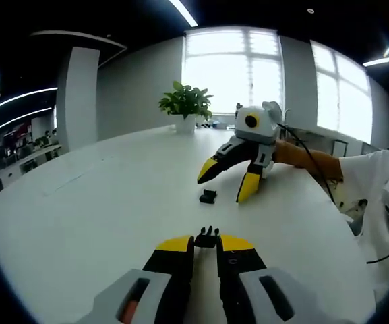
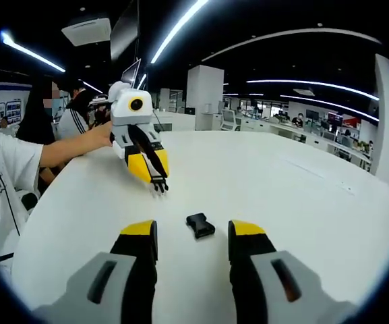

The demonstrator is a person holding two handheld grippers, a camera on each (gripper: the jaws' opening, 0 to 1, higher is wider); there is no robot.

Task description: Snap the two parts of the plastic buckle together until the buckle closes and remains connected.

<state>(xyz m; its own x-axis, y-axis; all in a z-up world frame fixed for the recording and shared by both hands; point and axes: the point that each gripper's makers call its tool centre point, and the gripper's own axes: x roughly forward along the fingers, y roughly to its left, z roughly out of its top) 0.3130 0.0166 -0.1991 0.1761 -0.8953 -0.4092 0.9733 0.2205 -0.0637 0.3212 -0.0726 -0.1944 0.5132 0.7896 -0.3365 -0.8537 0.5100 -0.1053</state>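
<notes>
My left gripper [image 1: 206, 241] is shut on one black buckle part [image 1: 207, 237], whose prongs poke out past the yellow fingertips. The other black buckle part [image 1: 208, 196] lies loose on the white table [image 1: 100, 202], just beyond it. Above that loose part my right gripper [image 1: 226, 185] hangs open, jaws pointing down. In the right gripper view the loose buckle part [image 2: 200, 225] lies on the table ahead of the gap of my open right gripper [image 2: 193, 233]. Further back, the left gripper [image 2: 152, 172] holds the pronged part [image 2: 159, 185] just over the table.
A potted plant [image 1: 186, 104] stands at the table's far edge, before bright windows. The person's arm in a white sleeve [image 1: 366, 179] reaches in from the right. Other people [image 2: 73, 111] sit beyond the table edge, with office desks behind.
</notes>
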